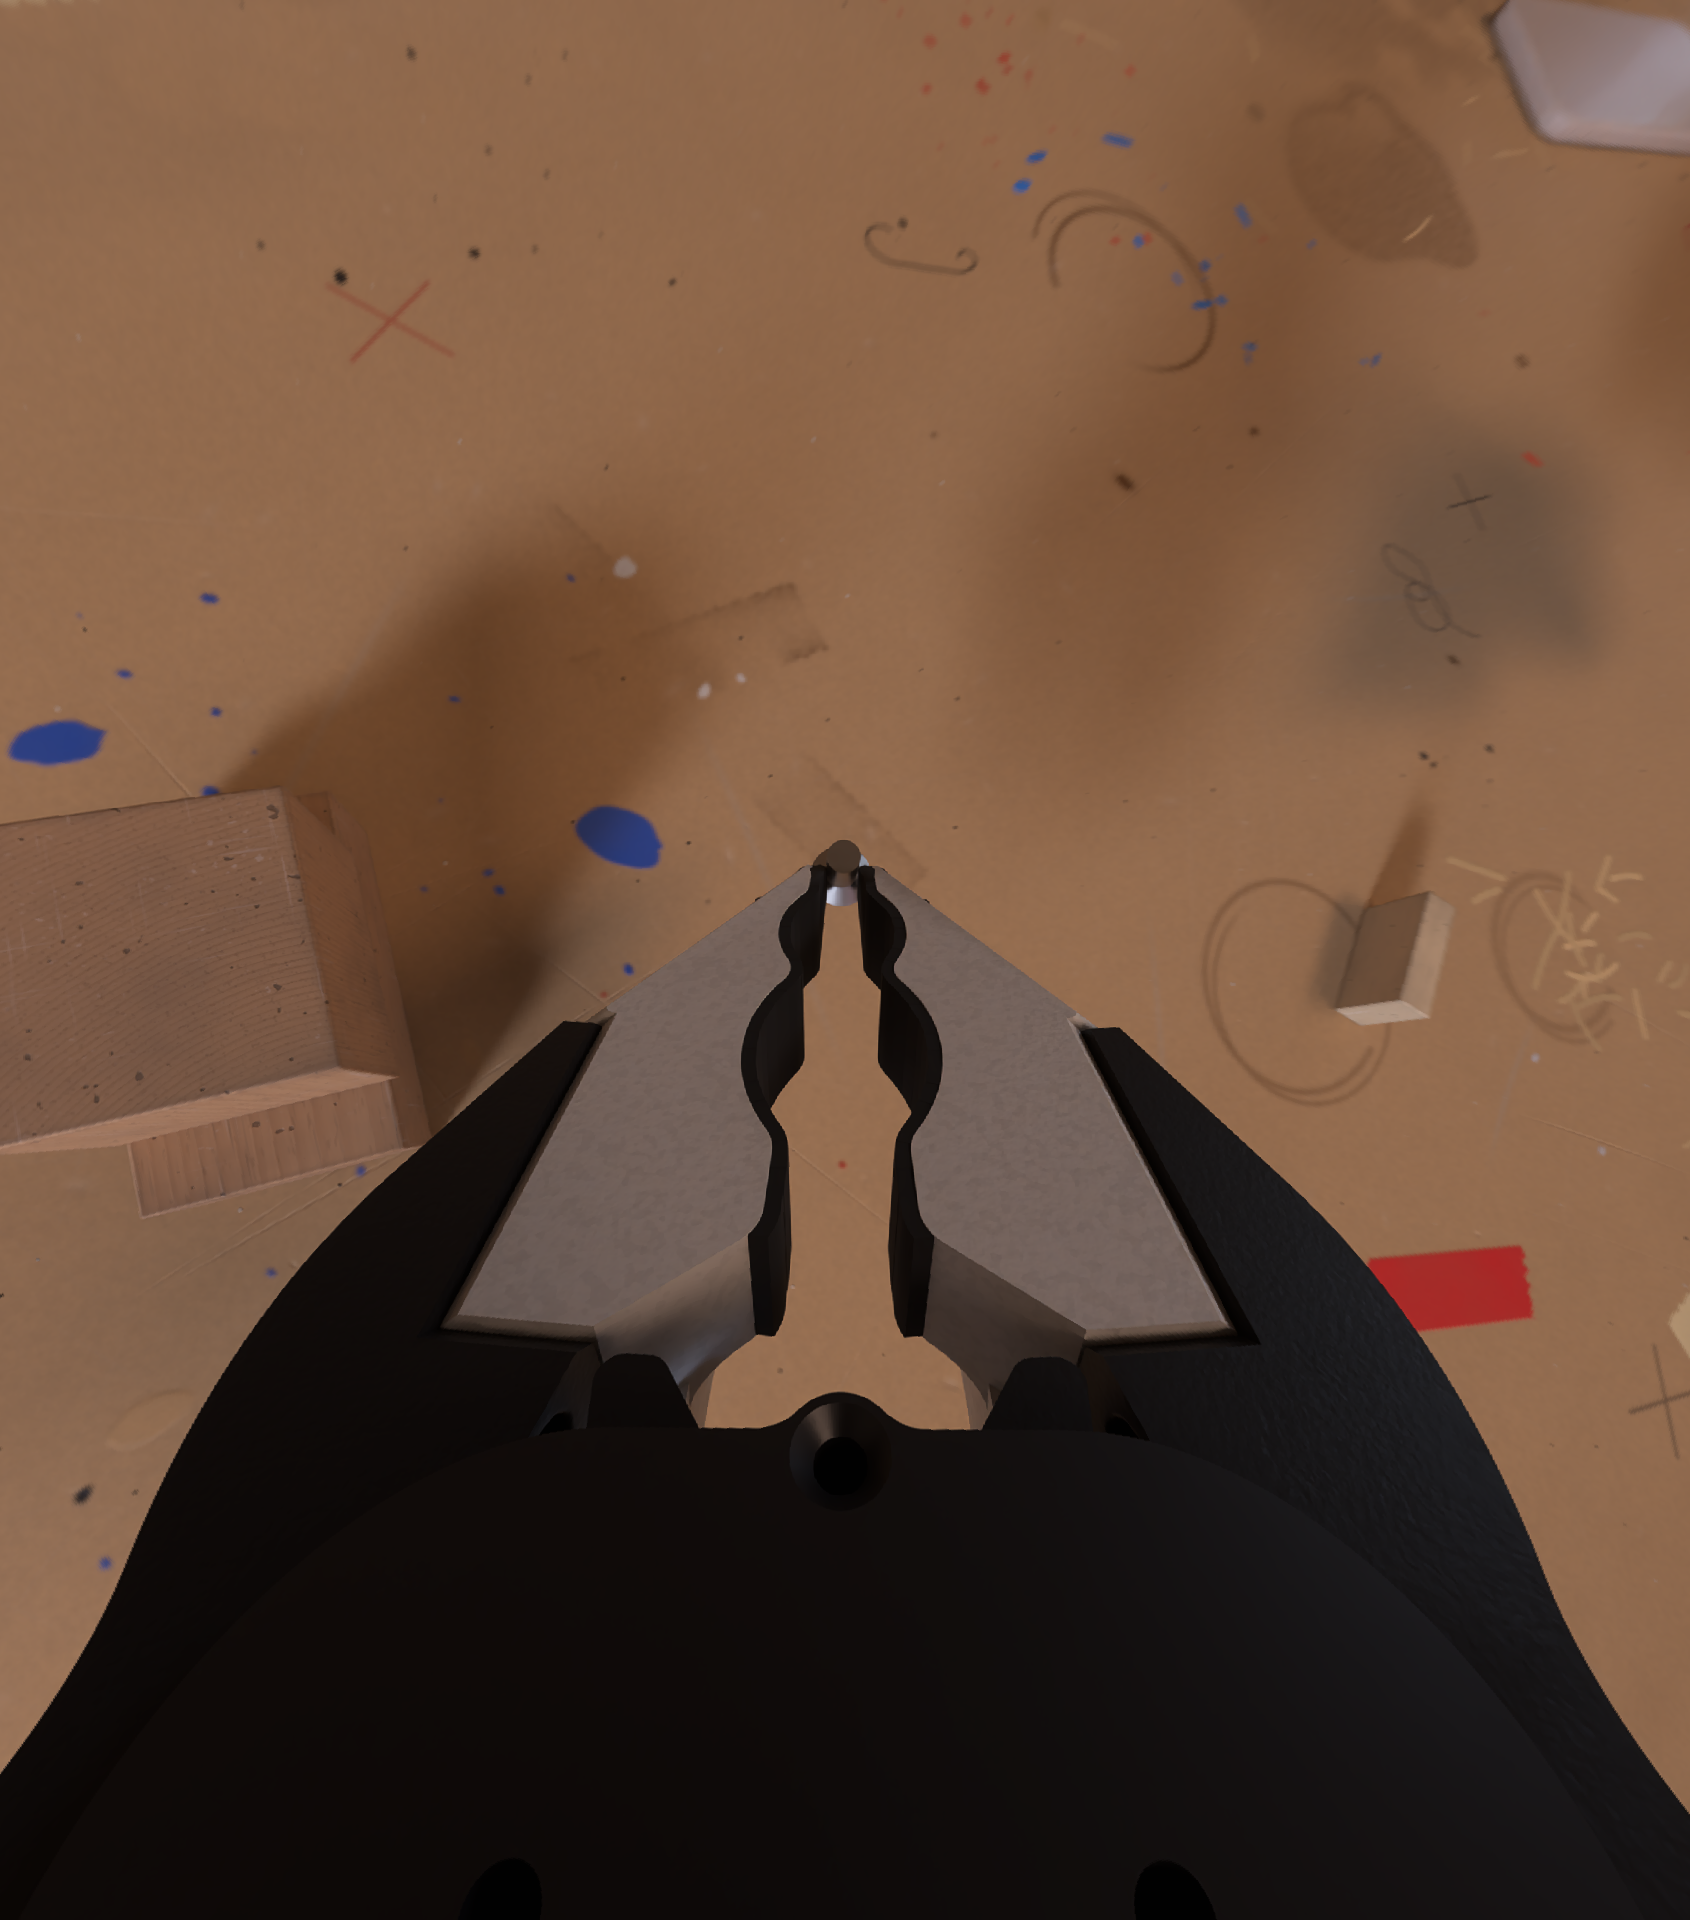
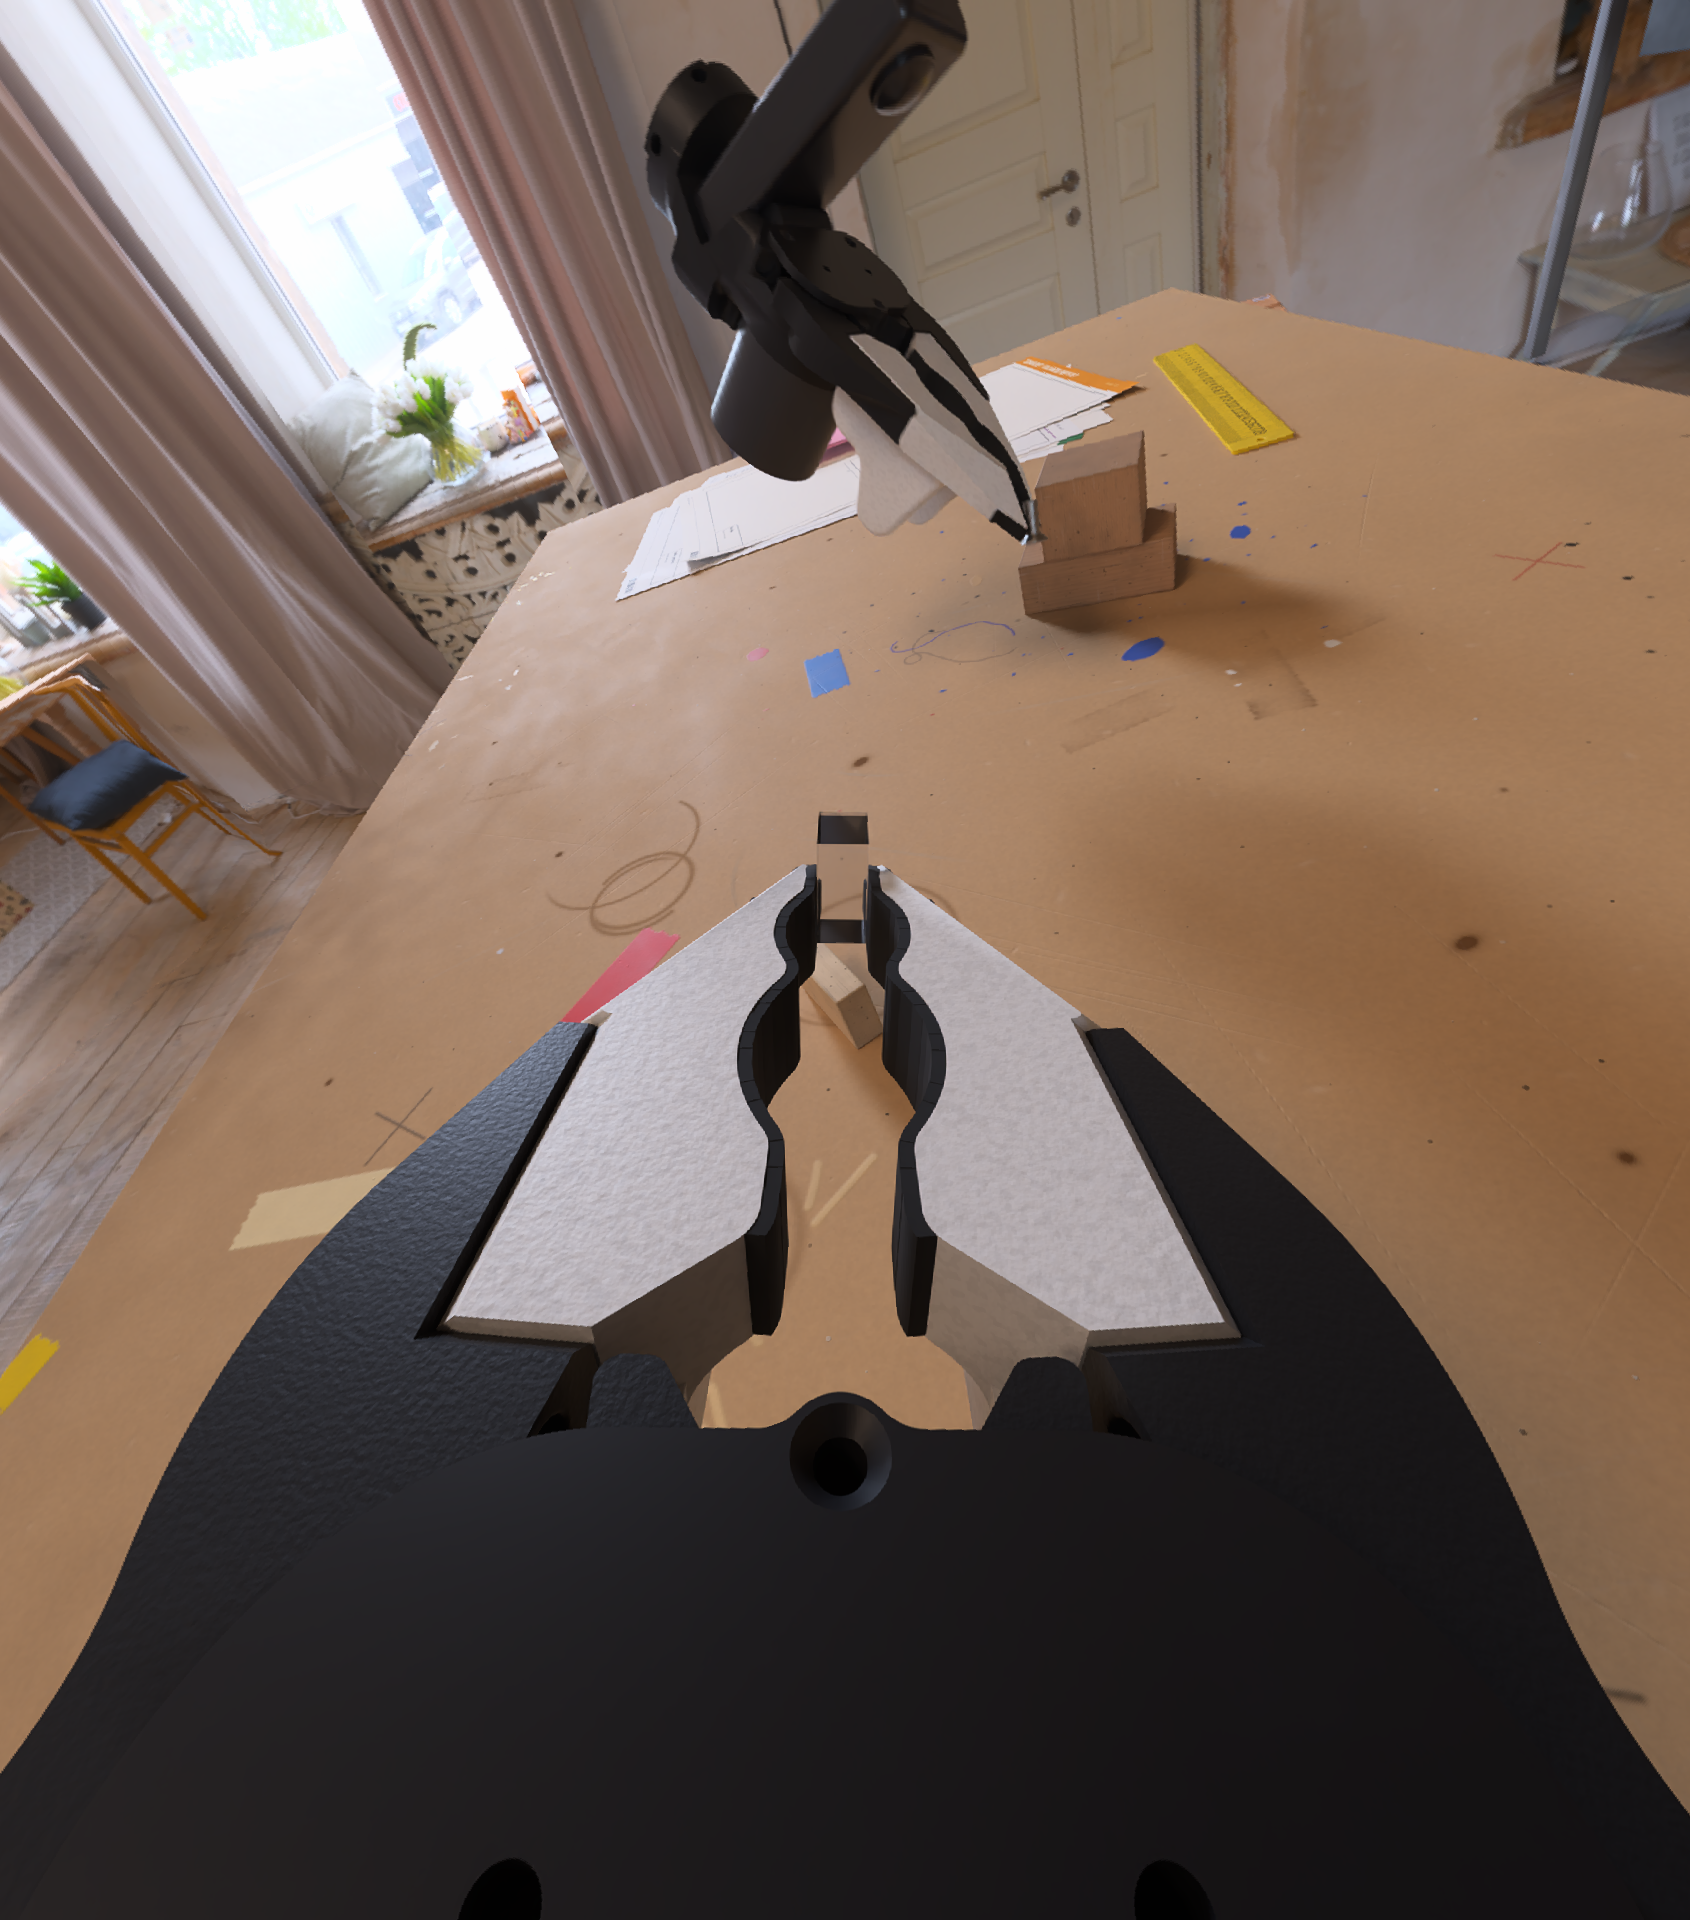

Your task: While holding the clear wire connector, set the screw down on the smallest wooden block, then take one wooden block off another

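Three wooden blocks (image 1: 134, 966) (image 1: 269, 1148) (image 1: 1397, 961), two grippers (image 1: 841, 878) (image 2: 841, 883), probably one screw (image 1: 841, 860), one connector (image 2: 841, 868)

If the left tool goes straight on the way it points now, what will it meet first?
Most likely the bare table top. The left tool, shut on the screw, points down at it, between the stacked blocks and the small block. Depth is unclear.
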